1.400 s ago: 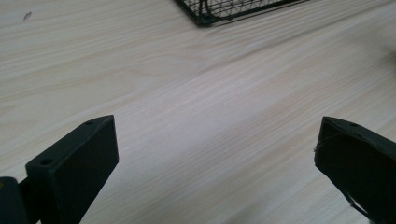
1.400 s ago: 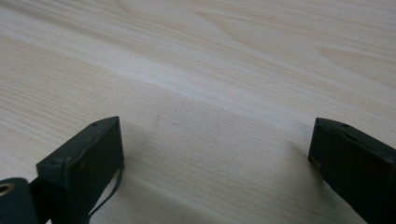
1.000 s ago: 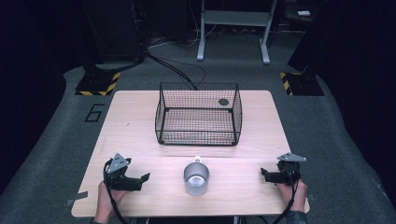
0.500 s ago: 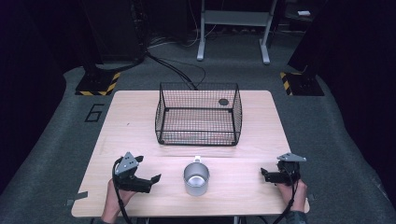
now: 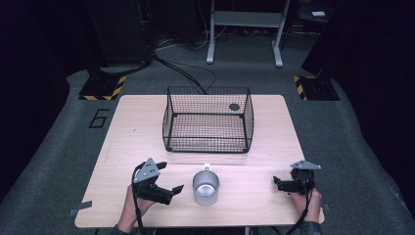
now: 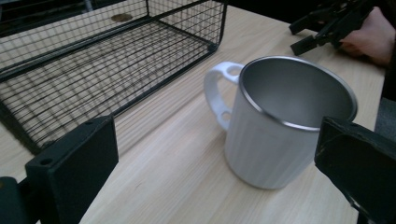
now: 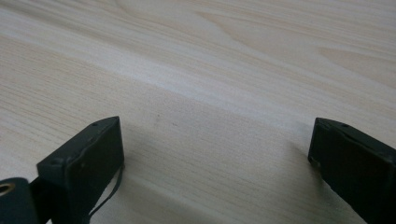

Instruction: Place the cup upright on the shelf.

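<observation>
overhead forward-down, gripper views close, table [image 5: 274,127] shared

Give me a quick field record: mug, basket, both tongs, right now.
mug: metal, upright, empty, near table edge, handle toward the basket
basket: black wire, mid-table, a small dark disc at its back right
left tongs: open, aimed at the mug, not touching
right tongs: open, low over bare table, apart from the mug

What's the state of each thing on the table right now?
Mug: upright, empty, handle toward the basket.
Wire basket: upright, open top, a small dark disc inside.
Left tool: open, aimed at the mug, not touching it.
Right tool: open, holding nothing, low over the table.
</observation>
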